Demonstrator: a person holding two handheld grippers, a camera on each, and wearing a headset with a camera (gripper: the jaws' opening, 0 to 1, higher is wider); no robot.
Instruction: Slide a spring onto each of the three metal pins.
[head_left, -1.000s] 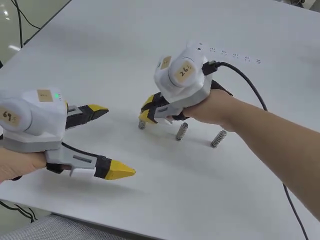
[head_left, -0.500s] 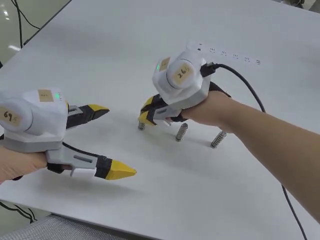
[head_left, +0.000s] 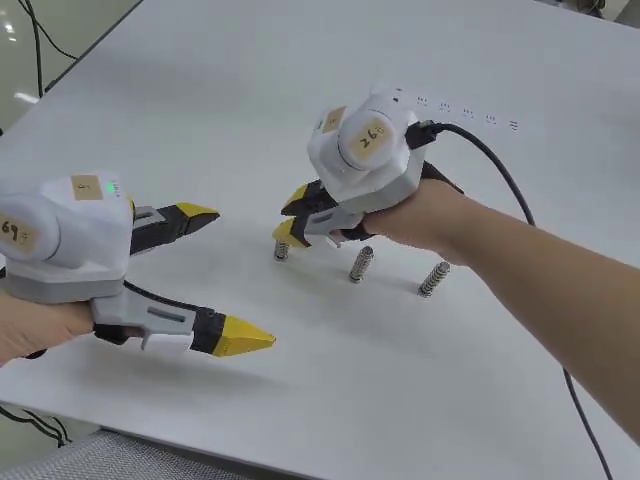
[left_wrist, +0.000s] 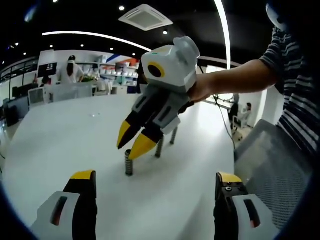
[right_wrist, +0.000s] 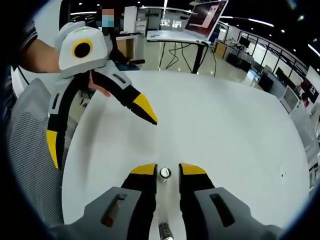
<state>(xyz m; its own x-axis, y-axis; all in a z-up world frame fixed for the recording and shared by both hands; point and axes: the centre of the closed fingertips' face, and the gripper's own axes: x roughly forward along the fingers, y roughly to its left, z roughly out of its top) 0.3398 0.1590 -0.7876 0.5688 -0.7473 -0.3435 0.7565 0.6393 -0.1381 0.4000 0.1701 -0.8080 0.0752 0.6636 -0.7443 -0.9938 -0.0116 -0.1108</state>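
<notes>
Three small coil springs stand upright in a row on the white table (head_left: 400, 390), each around a pin: the left spring (head_left: 281, 250), the middle spring (head_left: 361, 264) and the right spring (head_left: 434, 279). My right gripper (head_left: 291, 214) hovers just above the left spring (left_wrist: 129, 162), its jaws a narrow gap apart and holding nothing. In the right gripper view the left spring's top (right_wrist: 164, 173) shows between the right gripper (right_wrist: 168, 170) jaws. My left gripper (head_left: 220, 277) stands wide open and empty, to the left of the springs.
A black cable (head_left: 500, 170) trails from the right gripper across the table to the right. The table's front edge runs close below the left gripper. A grey mesh chair (left_wrist: 270, 150) stands beside the table.
The right gripper has rolled a little above the left spring and its jaws have parted slightly. The left gripper has barely moved.
</notes>
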